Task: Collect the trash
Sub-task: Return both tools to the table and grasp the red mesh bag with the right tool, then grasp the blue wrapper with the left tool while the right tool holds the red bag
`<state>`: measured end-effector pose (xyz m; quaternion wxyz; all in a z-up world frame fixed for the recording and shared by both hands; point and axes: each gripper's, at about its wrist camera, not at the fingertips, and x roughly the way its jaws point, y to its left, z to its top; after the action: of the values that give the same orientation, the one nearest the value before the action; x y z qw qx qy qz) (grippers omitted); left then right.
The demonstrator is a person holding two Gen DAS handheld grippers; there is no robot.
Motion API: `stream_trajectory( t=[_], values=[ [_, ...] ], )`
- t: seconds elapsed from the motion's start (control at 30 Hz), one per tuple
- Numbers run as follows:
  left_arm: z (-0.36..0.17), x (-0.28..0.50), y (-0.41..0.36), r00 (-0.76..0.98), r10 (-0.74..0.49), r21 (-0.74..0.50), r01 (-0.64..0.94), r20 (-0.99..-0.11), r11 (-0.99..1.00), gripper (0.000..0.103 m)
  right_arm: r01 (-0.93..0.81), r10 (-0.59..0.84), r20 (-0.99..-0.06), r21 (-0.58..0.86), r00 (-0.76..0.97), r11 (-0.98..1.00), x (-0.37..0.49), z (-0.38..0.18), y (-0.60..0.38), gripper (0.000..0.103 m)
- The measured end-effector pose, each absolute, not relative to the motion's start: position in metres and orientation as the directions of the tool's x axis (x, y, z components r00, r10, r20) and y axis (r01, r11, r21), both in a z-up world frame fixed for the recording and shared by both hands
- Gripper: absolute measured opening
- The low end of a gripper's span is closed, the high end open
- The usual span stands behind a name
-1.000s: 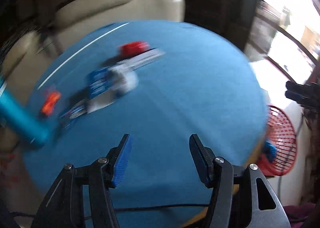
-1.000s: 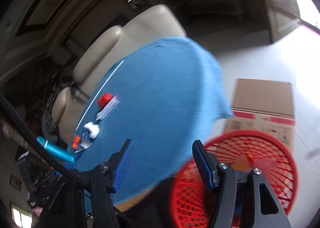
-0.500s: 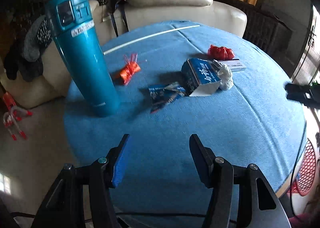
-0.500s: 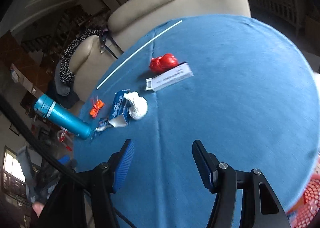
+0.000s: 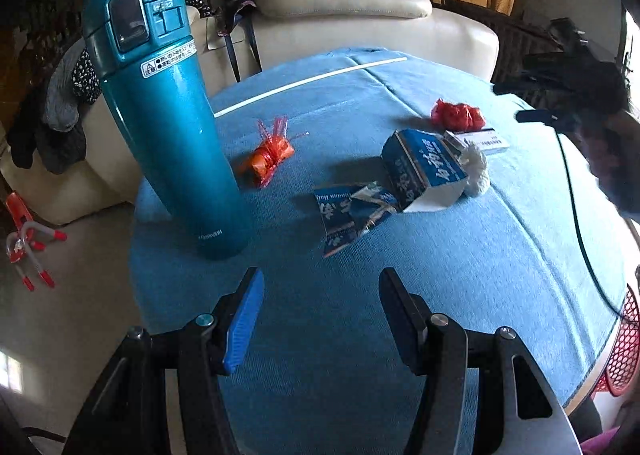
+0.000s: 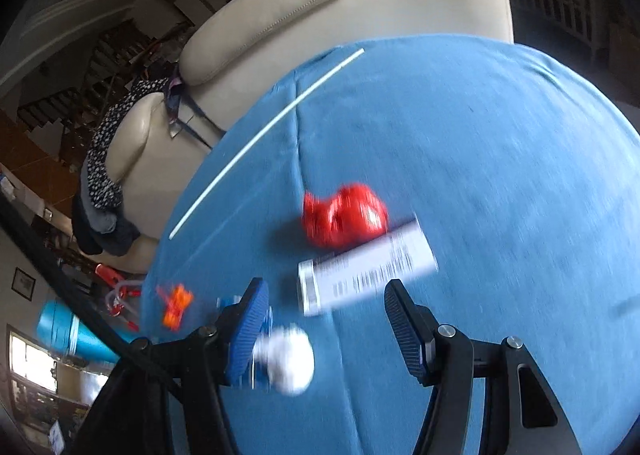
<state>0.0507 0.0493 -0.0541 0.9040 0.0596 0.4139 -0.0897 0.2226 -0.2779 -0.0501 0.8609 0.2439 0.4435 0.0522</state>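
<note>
Two claws hung parted and empty above the blue worktop (image 5: 460, 275): left claw (image 5: 320, 309), right claw (image 6: 326, 315). Trash lay beyond: torn wrapper (image 5: 352, 211) and carton (image 5: 424, 171) at twelve o'clock, orange wrapper (image 5: 266, 157) at eleven, red wrapper (image 5: 458, 115) farthest, at one.

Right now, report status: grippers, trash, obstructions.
Left gripper and right gripper open, empty. Red wrapper, white box, blue carton, orange wrapper uncollected on table. Teal flask stands near orange wrapper.
</note>
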Motion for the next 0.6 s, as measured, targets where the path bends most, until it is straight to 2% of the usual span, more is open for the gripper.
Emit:
stream_trajectory(
  t=[0.2,0.33,0.4,0.5,0.57,0.6],
  values=[
    [-0.056,0.054,0.059,0.641,-0.138,-0.003,0.207,-0.755,0.978,0.061,0.175,0.253,-0.775,0.421,0.579,0.89,0.287,-0.068,-0.278,0.064],
    [-0.053,0.06,0.06,0.66,-0.148,-0.025,0.192,-0.737,0.981,0.072,0.173,0.248,-0.804,0.394,0.541,0.902,0.312,-0.086,-0.269,0.064],
    [-0.054,0.065,0.054,0.668,-0.153,-0.024,0.198,-0.729,0.98,0.072,0.162,0.236,-0.827,0.362,0.51,0.918,0.318,-0.098,-0.259,0.064],
    [-0.061,0.074,0.043,0.671,-0.15,-0.002,0.215,-0.726,0.977,0.072,0.119,0.226,-0.808,0.341,0.543,0.933,0.312,-0.099,-0.249,0.063],
    [-0.069,0.083,0.033,0.661,-0.134,0.023,0.224,-0.738,0.974,0.072,0.088,0.229,-0.8,0.33,0.555,0.94,0.308,-0.098,-0.245,0.052],
    [-0.072,0.088,0.029,0.661,-0.134,0.028,0.229,-0.738,0.973,0.072,0.08,0.24,-0.797,0.338,0.554,0.938,0.305,-0.099,-0.245,0.052]
  ],
)
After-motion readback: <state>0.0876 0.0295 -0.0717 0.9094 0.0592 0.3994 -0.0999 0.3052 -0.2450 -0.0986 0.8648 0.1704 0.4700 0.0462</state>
